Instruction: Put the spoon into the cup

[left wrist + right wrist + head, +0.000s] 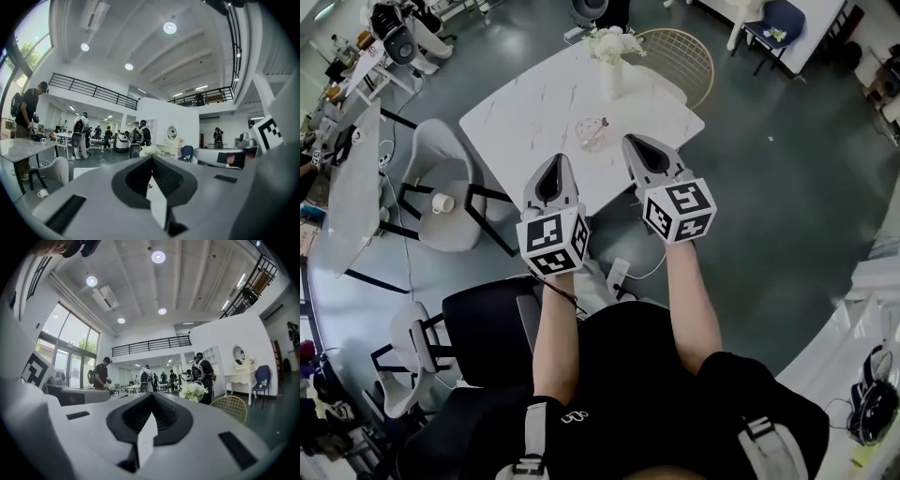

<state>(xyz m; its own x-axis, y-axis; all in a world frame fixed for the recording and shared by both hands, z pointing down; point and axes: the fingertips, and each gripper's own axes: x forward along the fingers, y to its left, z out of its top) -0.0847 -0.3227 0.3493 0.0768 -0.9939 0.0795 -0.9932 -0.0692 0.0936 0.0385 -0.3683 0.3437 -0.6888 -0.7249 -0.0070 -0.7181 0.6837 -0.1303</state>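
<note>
A clear glass cup (592,131) stands on the white marble table (525,112), near its front edge. The glass is too small and blurred for me to make out a spoon. My left gripper (555,161) is held level over the table's near edge, left of the cup, with its jaws shut and nothing between them. My right gripper (635,142) hangs just right of the cup, also shut and empty. In the left gripper view the left gripper (151,157) shows its jaws meeting at the tip. The right gripper (152,394) looks the same in the right gripper view.
A vase of white flowers (614,56) stands at the table's far side, with a gold wire chair (680,58) behind it. A grey chair holding a paper cup (442,202) is on the left. A black chair (487,323) is below my arms. Several people stand far off.
</note>
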